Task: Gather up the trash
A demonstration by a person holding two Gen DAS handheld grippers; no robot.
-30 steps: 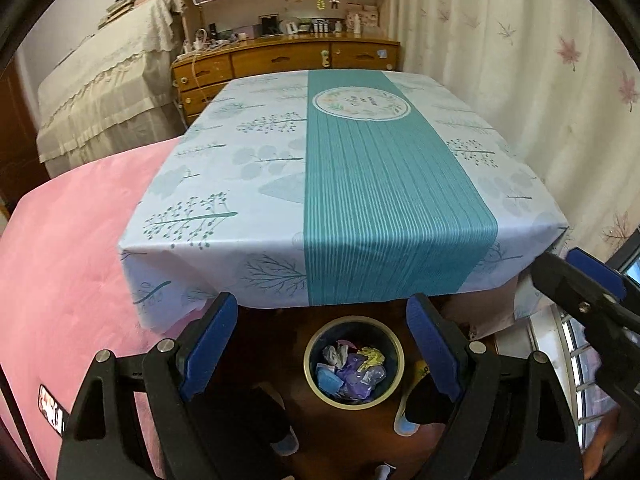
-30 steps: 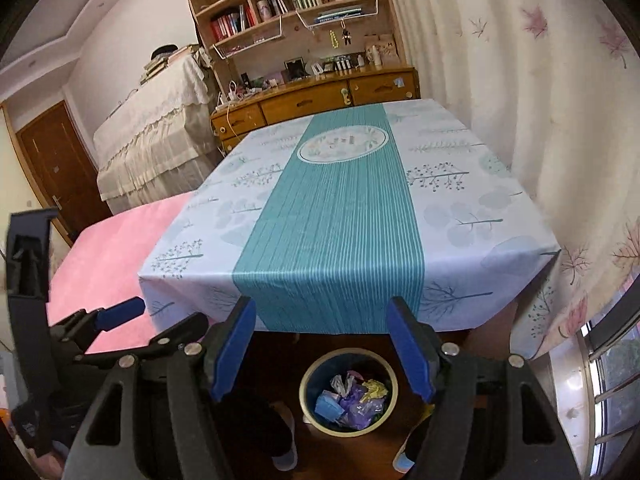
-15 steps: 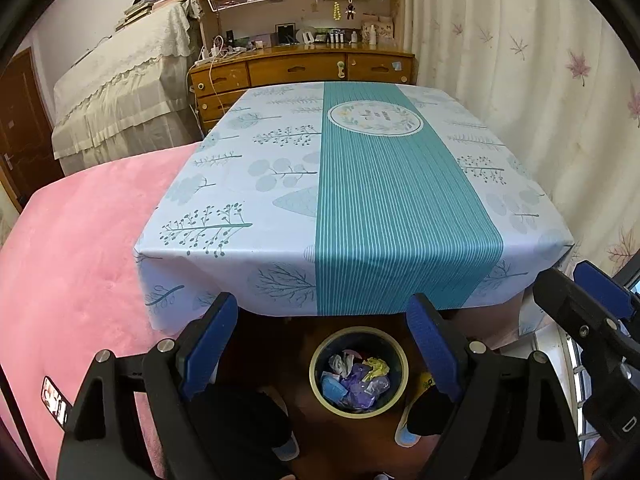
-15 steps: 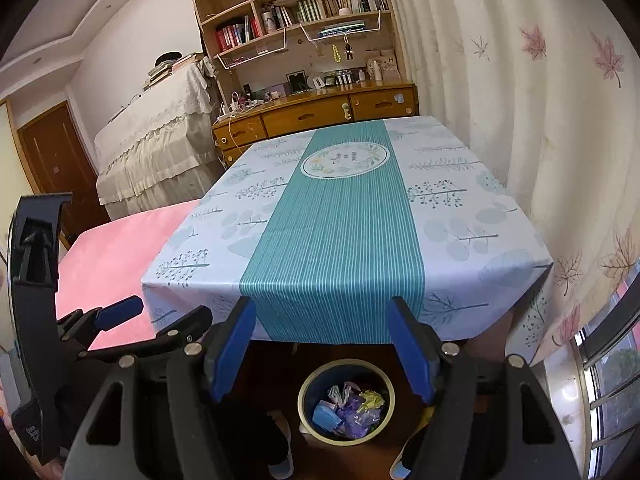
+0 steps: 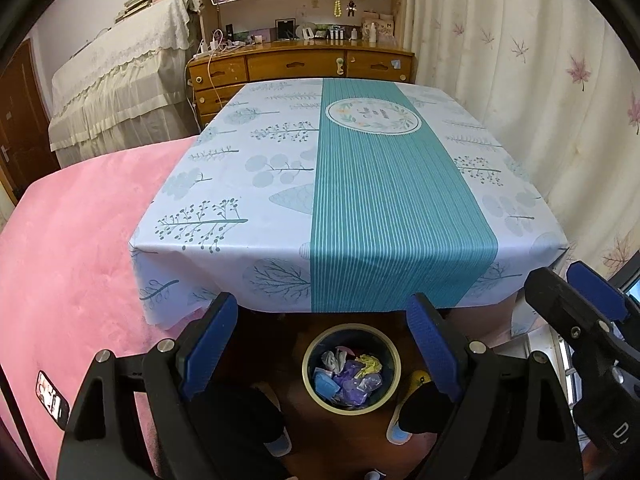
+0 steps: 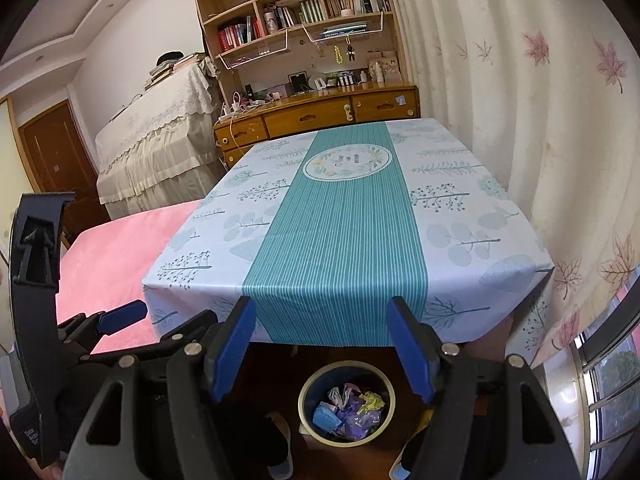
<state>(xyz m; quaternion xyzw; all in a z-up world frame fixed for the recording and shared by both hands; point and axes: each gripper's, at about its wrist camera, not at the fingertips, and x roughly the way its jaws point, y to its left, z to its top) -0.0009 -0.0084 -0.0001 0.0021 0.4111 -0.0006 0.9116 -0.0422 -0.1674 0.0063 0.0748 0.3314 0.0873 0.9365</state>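
Both claws wide apart, nothing held: left gripper (image 5: 322, 344), right gripper (image 6: 320, 348). Tablecloth (image 5: 280, 184) looks bare, bin (image 5: 351, 367) at bottom centre holds wrappers. Scan the floor edges before stopping; fisheye may hide strays

Bench (image 5: 248, 184) under a teal-striped cloth; pink bed (image 5: 72, 240) at left, leaf-print curtain (image 5: 540, 80) at right, wooden dresser (image 5: 296, 66) and bookshelf (image 6: 304, 4) beyond.

Right gripper (image 6: 320, 344) jaws wide apart, nothing between them. Bin (image 6: 347, 405) with wrappers sits just below it, table (image 6: 344, 216) edge ahead, left gripper (image 6: 120, 318) off left.
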